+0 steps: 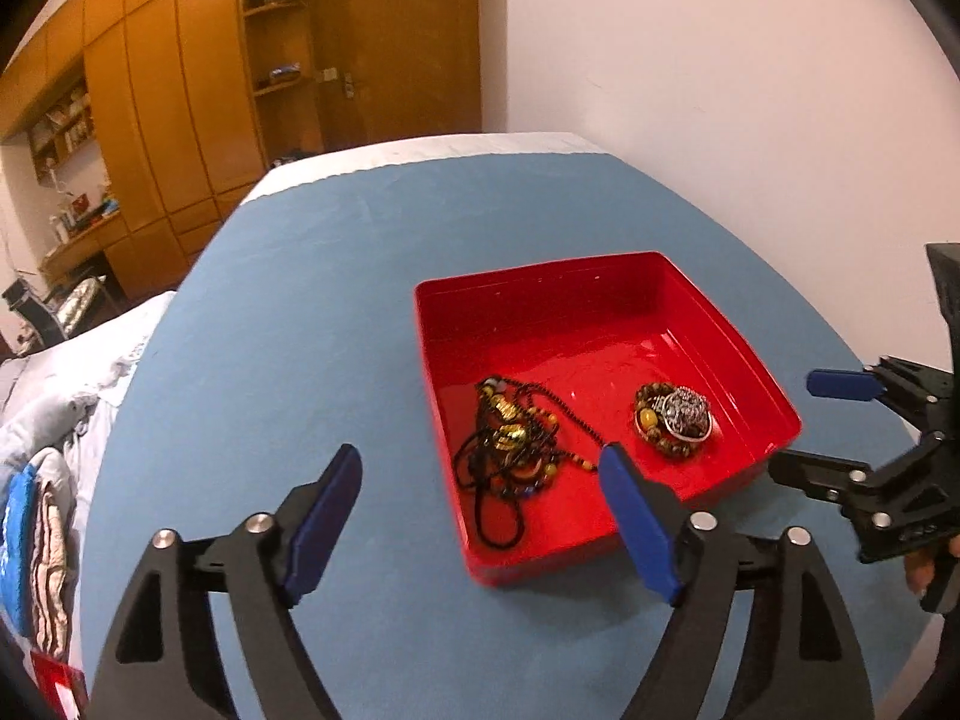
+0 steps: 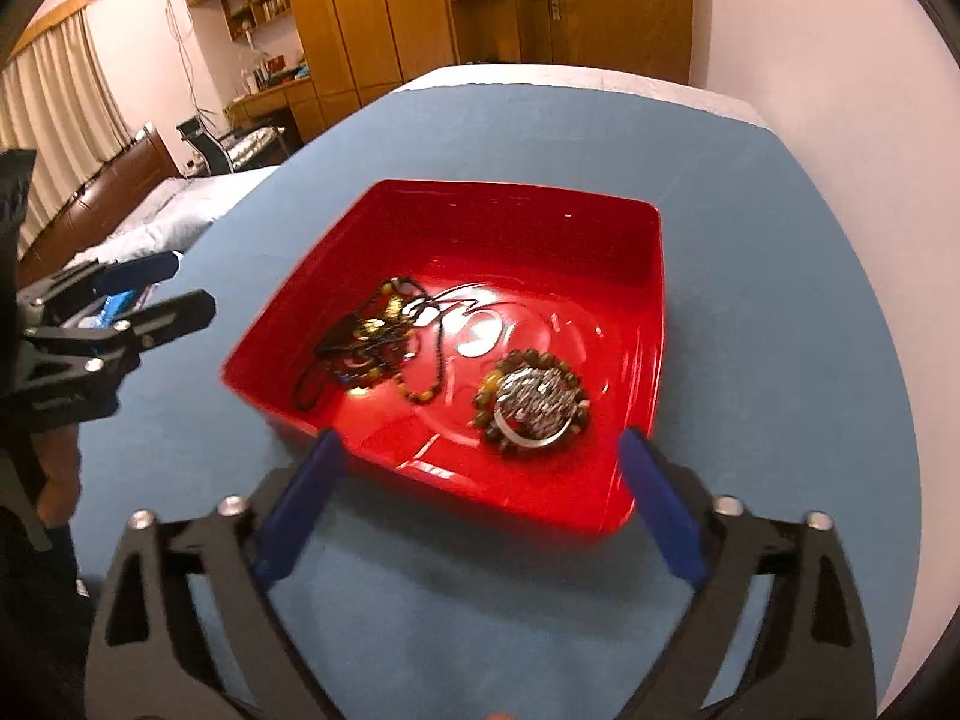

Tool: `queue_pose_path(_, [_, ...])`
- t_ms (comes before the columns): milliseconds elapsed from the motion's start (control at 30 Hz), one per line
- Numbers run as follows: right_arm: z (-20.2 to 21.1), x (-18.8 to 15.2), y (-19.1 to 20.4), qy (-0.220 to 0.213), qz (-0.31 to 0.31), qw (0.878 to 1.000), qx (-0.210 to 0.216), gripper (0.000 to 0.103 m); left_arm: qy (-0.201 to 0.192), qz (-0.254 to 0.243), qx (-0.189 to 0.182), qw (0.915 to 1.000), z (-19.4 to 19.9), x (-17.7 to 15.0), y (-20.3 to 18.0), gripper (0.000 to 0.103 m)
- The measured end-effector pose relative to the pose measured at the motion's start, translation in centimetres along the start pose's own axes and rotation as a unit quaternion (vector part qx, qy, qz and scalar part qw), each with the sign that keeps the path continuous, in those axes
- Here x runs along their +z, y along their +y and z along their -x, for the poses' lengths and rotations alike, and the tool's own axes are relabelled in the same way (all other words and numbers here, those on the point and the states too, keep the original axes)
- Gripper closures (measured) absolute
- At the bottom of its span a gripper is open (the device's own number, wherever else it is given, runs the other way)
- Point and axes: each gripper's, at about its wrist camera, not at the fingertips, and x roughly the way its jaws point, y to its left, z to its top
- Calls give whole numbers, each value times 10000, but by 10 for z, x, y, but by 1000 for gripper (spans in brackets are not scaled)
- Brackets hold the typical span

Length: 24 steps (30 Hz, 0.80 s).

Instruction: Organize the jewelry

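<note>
A red plastic tray (image 1: 600, 276) (image 2: 456, 198) stands on the blue table. In it lie a tangled black cord necklace with amber beads (image 1: 510, 444) (image 2: 366, 342) and a brown bead bracelet (image 1: 651, 420) (image 2: 489, 387) with a silver filigree piece (image 1: 687, 414) (image 2: 537, 402) on top. My left gripper (image 1: 480, 516) is open and empty, hovering over the tray's near left corner; it also shows in the right wrist view (image 2: 174, 282). My right gripper (image 2: 480, 504) is open and empty at the tray's near edge; it also shows in the left wrist view (image 1: 798, 420).
The blue table (image 1: 300, 330) (image 2: 750, 240) is bounded by a white wall on the right. A bed with folded clothes (image 1: 42, 480) lies to the left. Wooden wardrobes and a desk stand at the back.
</note>
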Motion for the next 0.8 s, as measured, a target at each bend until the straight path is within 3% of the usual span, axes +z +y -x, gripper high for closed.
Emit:
queue_pose_path(233, [16, -32, 14, 214, -392, 9986, -266, 5, 148, 246, 57, 9996, 24, -35, 6, 12])
queue_pose_path(433, [22, -53, 22, 200, -757, 9960, -437, 3, 154, 334, 417, 9985, 46, -58, 2, 4])
queue_pose_path(800, [32, -52, 32, 395, -641, 9969, -239, 3, 150, 336, 162, 9992, 71, -64, -12, 4])
